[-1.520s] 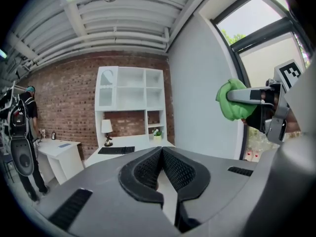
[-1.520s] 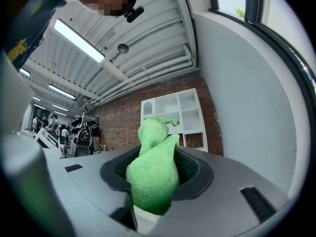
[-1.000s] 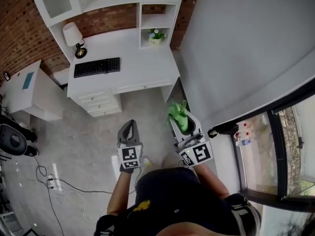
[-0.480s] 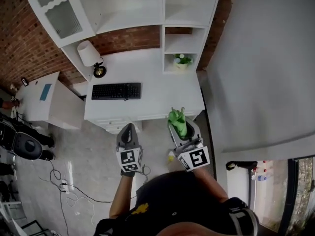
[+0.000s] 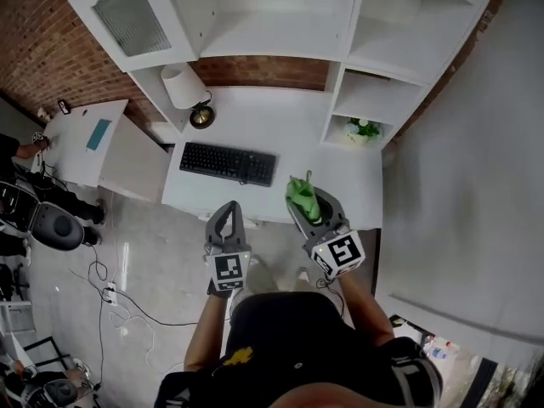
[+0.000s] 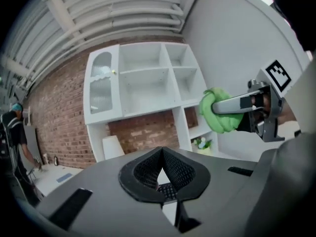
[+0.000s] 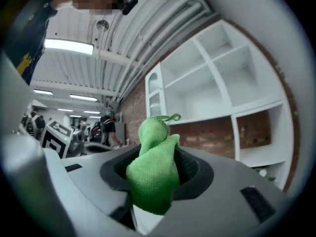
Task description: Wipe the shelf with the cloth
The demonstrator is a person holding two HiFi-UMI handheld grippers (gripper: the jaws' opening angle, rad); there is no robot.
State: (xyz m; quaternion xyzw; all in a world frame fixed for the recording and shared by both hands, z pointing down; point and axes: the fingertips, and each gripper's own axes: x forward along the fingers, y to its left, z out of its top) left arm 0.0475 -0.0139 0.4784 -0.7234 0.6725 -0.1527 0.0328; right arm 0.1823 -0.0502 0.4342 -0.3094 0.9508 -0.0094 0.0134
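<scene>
Left gripper (image 5: 226,212), right gripper (image 5: 313,211), one cloth (image 5: 301,192)

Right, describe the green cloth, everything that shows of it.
The green cloth looks like soft microfibre, bunched into a thick wad. The right gripper is clamped on its middle. The wad bulges out past the jaws, with a small hanging loop at its far end. It is held in the air by the front edge of the white desk, short of the shelves.

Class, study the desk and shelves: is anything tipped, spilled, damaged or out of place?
Nothing stands out. The keyboard lies flat on the desk, the lamp and potted plant stand upright, and the green cloth is bunched in the right gripper.
</scene>
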